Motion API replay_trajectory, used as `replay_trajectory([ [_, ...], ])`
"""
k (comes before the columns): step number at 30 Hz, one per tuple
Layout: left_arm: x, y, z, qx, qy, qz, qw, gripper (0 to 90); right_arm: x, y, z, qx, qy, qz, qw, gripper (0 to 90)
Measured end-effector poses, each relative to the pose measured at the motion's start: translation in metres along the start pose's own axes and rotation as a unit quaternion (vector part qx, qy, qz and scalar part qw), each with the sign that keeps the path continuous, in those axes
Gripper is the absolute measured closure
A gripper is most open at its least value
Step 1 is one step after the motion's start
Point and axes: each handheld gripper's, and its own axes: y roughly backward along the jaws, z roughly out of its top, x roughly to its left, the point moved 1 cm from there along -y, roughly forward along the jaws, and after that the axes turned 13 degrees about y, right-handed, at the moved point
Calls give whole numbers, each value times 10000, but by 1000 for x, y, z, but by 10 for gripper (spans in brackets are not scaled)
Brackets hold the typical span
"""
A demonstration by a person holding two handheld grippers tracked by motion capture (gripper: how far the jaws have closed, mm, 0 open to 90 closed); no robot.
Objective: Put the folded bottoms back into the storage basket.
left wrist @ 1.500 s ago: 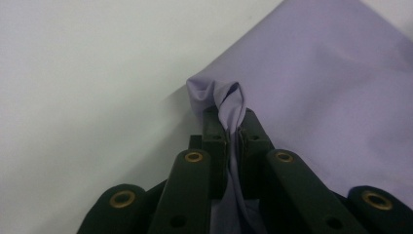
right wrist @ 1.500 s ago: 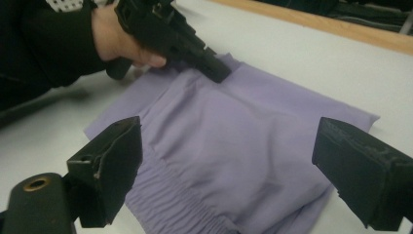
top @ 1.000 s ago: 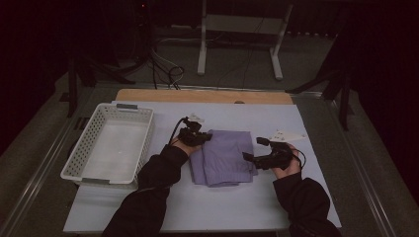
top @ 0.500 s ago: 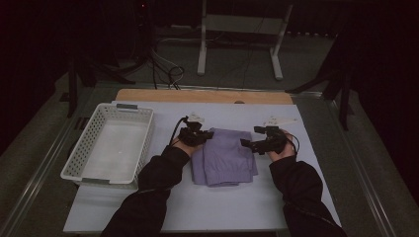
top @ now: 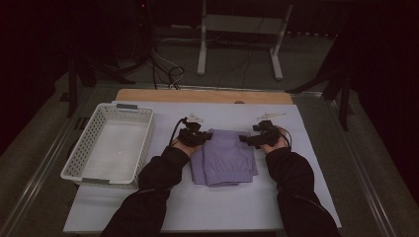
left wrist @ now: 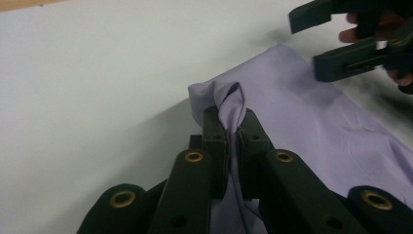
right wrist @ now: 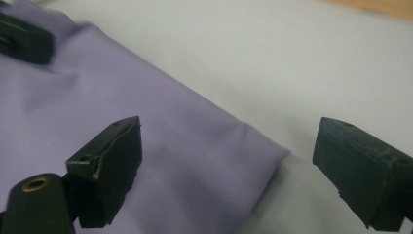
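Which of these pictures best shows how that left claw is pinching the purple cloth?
The left gripper view: the left gripper stands shut on a bunched corner of the purple cloth. The high view shows it small at the cloth's far left corner; the right gripper view shows just a dark blurred piece of it.

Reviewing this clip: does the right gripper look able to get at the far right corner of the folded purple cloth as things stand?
Probably yes. The right gripper stands open with the purple cloth corner between its jaws, and nothing lies in between. The left gripper is shut on the opposite corner.

Dim lab: cables (top: 163, 74), metal stand (top: 237, 37) behind table (top: 197, 207)
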Motion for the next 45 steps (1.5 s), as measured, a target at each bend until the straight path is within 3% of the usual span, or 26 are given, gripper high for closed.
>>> replay_trajectory([
  [3, 0, -1, 0, 5, 10, -14, 10000, 855, -1, -9, 0, 203, -19, 59, 9998, 126],
  [8, 0, -2, 0, 21, -5, -21, 10000, 855, 6, -22, -1, 498, 266, -39, 9984, 134],
  [10, 0, -2, 0, 28, -15, -27, 10000, 855, 8, -23, -1, 547, 394, -147, 9976, 139],
  [13, 0, -3, -1, 42, -43, -21, 10000, 855, 9, -23, -1, 565, 400, -203, 9974, 172],
  [14, 0, -3, -1, 48, -37, -22, 10000, 855, 10, -21, -1, 524, 356, -194, 9978, 233],
  [17, 2, -3, -2, 56, 3, -39, 10000, 855, 11, -20, -1, 486, 299, -149, 9983, 295],
  [20, 1, -4, -2, 75, -3, -33, 10000, 855, 15, -18, -2, 447, 404, -63, 9982, 410],
  [23, 1, -4, -2, 101, -3, -40, 9999, 855, 18, -18, -1, 387, 387, 92, 9985, 482],
  [27, 1, -5, -3, 90, 13, -48, 9999, 855, 19, -17, -1, 391, 343, 71, 9986, 570],
  [28, 0, -5, -3, 90, 10, -50, 9999, 855, 21, -17, -1, 334, 352, 219, 9986, 671],
  [32, 0, -5, -3, 92, 10, -49, 9999, 855, 24, -18, -1, 312, 433, 267, 9982, 754],
  [34, 0, -6, -3, 93, 28, -56, 9999, 855, 24, -18, 0, 314, 335, 225, 9987, 803],
  [37, -1, -5, -3, 78, 13, -65, 9999, 860, 26, -17, 2, 339, 215, 118, 9991, 844],
  [41, -3, -1, -3, 39, -3, -90, 10000, 861, 25, -15, 1, 284, 129, 147, 9994, 847],
  [45, -8, 3, -1, -55, -45, -132, 9999, 862, 28, -2, 5, 87, 54, 79, 9999, 849],
])
